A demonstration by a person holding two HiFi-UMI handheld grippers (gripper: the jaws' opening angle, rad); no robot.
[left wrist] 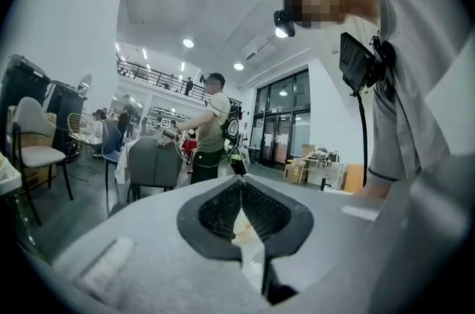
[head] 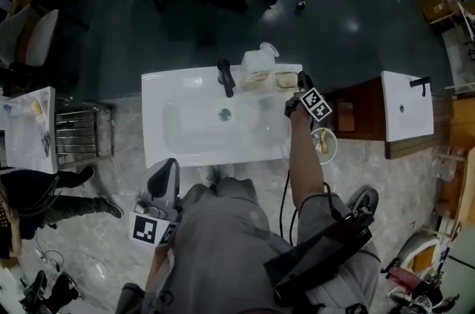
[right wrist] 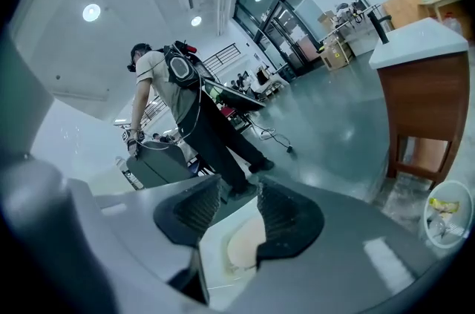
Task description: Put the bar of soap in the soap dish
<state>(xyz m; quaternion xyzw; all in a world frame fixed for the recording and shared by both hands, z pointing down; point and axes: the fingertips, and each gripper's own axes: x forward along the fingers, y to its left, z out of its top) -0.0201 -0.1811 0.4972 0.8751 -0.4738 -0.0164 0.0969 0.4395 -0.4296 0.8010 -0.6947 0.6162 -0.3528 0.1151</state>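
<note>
A cream bar of soap (head: 286, 80) lies on the back right ledge of the white sink (head: 185, 86), inside what looks like a pale soap dish. My right gripper (head: 300, 84) hovers just to the right of it, jaws apart with nothing between them. The right gripper view shows the soap (right wrist: 245, 246) on a white surface below the open right gripper (right wrist: 239, 190). My left gripper (head: 168, 171) is held back by the person's body in front of the sink. In the left gripper view its tips (left wrist: 241, 182) meet, with nothing held.
A black faucet (head: 225, 77) stands at the sink's back middle, with a translucent container (head: 260, 60) beside the soap. A second basin on a wooden cabinet (head: 407, 105) stands at the right, with a small round bin (head: 324, 144) between. A metal rack (head: 82, 131) is at the left.
</note>
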